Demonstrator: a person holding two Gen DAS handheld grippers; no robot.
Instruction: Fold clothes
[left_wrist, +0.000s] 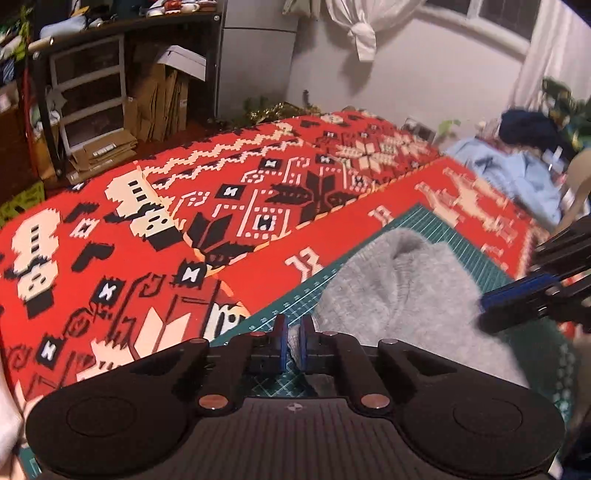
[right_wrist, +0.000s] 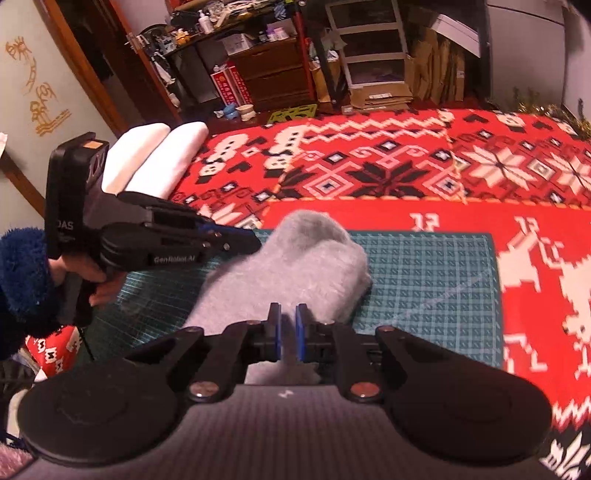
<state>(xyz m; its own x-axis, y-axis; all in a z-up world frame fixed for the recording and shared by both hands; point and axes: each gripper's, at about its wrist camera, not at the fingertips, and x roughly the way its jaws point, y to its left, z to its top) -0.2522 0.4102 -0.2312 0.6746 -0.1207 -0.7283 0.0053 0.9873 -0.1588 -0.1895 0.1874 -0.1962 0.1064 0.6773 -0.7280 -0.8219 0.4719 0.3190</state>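
Plastic drawer unit (right_wrist: 373, 48) against the far wall, contents too dim to make out, and flattened cardboard (right_wrist: 380, 98) stacked at its foot. Down on the bed, a red patterned blanket (left_wrist: 110, 229) covers everything, with a green cutting mat (right_wrist: 436, 280) laid on top. The grey fuzzy garment (right_wrist: 295, 266) sits bunched on that mat. Left gripper (left_wrist: 291, 343) has its blue pads drawn narrow with a tuft of the grey fabric pinched between them. Right gripper (right_wrist: 287, 332) is narrow too, pads close over the garment's near edge, fabric showing in the gap. A hand (right_wrist: 79, 275) in a dark blue fleecy sleeve (right_wrist: 22, 280) grips the left tool's handle. White rolled bedding (right_wrist: 159, 162) lies by the wall.
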